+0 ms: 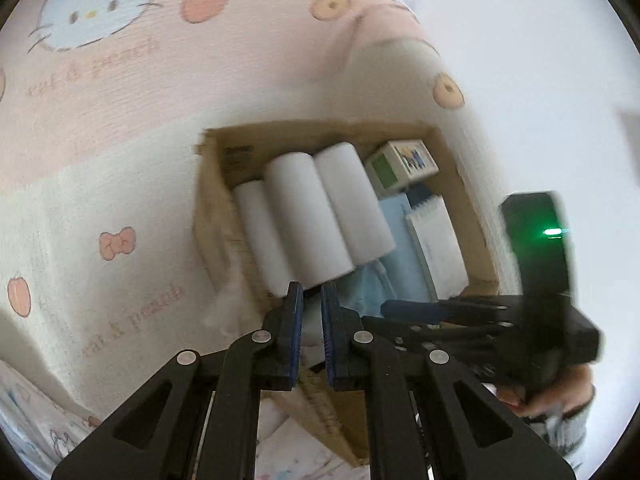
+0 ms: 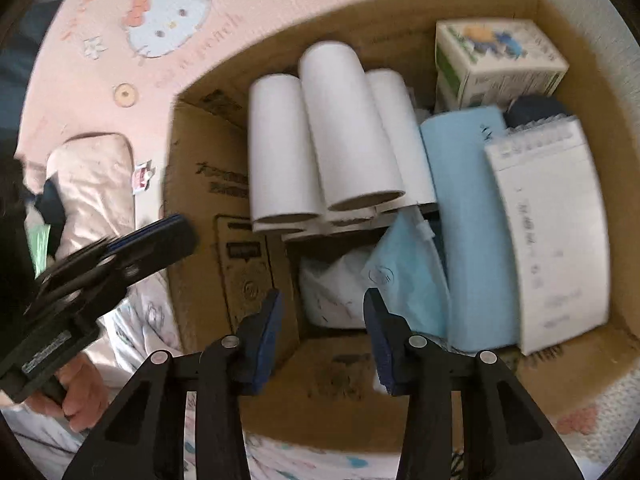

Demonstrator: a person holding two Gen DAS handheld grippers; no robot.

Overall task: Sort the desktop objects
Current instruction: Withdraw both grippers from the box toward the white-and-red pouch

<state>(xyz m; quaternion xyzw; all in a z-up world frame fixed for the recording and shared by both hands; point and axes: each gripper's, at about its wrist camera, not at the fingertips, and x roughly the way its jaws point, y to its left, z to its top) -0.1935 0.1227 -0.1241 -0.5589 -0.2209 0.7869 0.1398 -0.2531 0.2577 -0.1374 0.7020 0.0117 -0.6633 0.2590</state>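
Note:
An open cardboard box [image 1: 320, 128] [image 2: 200, 184] lies on the patterned cloth. Inside it are three white rolls [image 1: 304, 208] [image 2: 340, 128], a small green-and-white carton [image 1: 404, 164] [image 2: 496, 60], a light blue packet [image 1: 400, 240] [image 2: 468, 200], a white packet [image 1: 436, 240] [image 2: 556, 232] and a pale blue pouch [image 2: 408, 272]. My left gripper [image 1: 312, 292] [image 2: 172, 232] is shut with nothing in it, above the box's near left edge. My right gripper [image 2: 320, 300] [image 1: 420, 308] hangs open over the near part of the box, holding nothing.
A pink and cream cartoon-cat cloth [image 1: 120, 80] [image 2: 160, 12] covers the surface around the box. A beige cushion [image 2: 92, 188] and a small red-and-white sachet [image 2: 142, 178] lie left of the box. A person's hand [image 2: 80, 392] holds the left gripper.

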